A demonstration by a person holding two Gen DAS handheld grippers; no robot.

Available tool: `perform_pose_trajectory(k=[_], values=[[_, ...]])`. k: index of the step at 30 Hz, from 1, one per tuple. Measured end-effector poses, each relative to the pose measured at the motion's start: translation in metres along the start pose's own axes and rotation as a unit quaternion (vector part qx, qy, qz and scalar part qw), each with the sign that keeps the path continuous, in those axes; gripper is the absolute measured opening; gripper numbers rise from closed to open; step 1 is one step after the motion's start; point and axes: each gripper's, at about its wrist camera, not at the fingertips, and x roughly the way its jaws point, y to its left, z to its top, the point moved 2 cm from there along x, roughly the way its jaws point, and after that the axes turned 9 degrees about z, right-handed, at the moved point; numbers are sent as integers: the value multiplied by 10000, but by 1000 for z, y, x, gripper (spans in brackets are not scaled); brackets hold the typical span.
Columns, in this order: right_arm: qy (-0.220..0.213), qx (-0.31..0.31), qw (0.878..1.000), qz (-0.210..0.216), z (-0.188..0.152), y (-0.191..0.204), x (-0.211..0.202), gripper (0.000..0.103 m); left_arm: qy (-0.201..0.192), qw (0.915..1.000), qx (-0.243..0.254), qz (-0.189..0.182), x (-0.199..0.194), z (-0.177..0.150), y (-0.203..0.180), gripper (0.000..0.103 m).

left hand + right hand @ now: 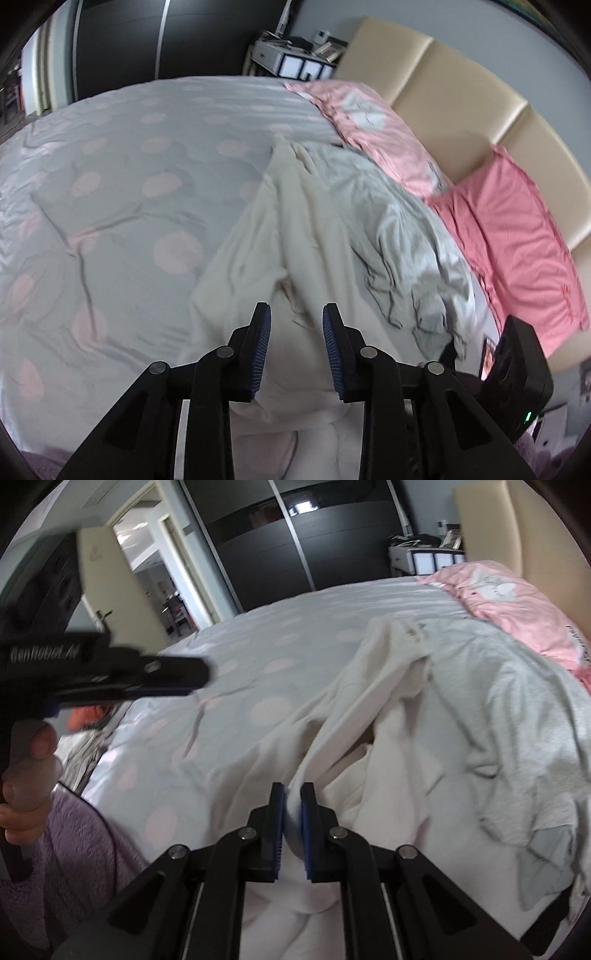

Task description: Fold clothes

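A cream-white garment lies stretched over the bed, with a rumpled grey garment on its right. My left gripper is open above the near end of the white garment, nothing between its pads. My right gripper is shut on a fold of the white garment, which runs away from it up the bed. The grey garment lies to its right. The left gripper also shows at the left of the right wrist view, held by a hand.
The bed has a grey cover with pink dots. Pink pillows lie against a beige headboard. A white side table and dark wardrobe stand behind. A purple fleece sits near left.
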Motion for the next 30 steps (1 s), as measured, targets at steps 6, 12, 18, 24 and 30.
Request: perform_pose_trajectory(k=[6,12,18,24,30], values=[[629,-404,9964,401,-38,43,28,5,198,9991,382,-43,16,-5,-16,31],[831,-210,9953,462,-41,32,36,9,369,9980,512,-46,38,0,-21,34],[999,-288,9940,335,-30,22,22,16,235,9970,701,-215,49,14,-41,59],[990,-284,9945,-168,-14,-12,-9,20,203,9971,724,-124,73,29,-56,59],[757,-224,9930,-881,-2,-58,-21,20,73,9968,778,152,88,41,-65,70]])
